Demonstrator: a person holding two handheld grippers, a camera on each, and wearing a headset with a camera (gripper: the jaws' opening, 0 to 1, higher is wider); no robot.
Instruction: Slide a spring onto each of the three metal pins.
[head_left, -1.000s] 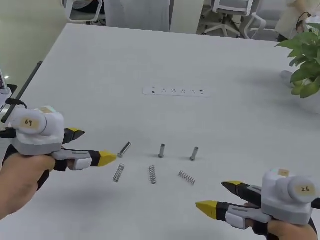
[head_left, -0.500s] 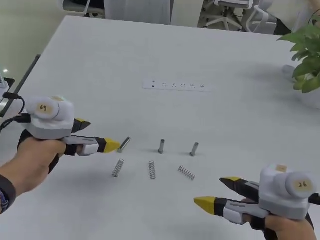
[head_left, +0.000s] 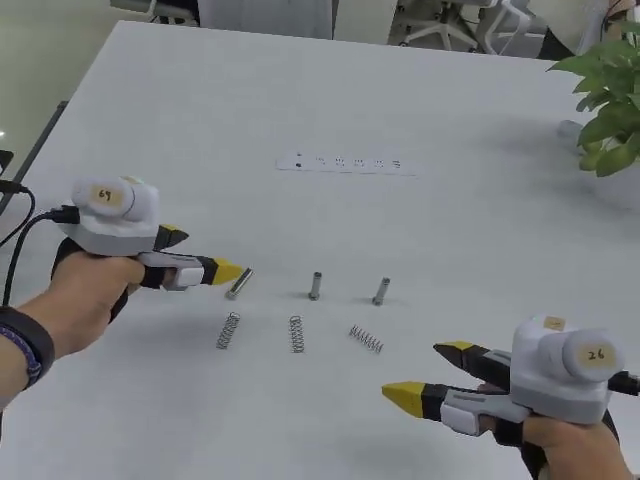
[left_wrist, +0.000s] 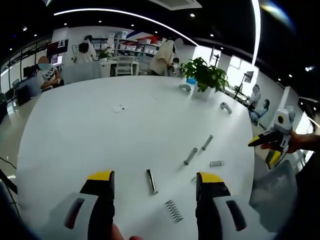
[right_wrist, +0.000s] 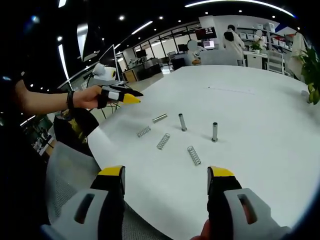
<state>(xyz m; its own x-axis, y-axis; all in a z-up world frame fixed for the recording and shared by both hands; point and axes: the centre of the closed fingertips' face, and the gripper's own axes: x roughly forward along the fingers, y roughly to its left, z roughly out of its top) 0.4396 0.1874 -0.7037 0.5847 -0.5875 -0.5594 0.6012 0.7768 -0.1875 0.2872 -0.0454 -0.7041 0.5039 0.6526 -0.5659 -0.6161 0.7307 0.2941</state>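
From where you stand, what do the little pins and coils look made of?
The pins look like bare polished steel: grey with a bright sheen. The springs seem thin coiled steel wire, dull silver. The exact metal I cannot tell.

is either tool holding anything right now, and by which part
Nothing is held. The left tool is open, its jaws empty near the lying pin. The right tool is open too, short of the springs.
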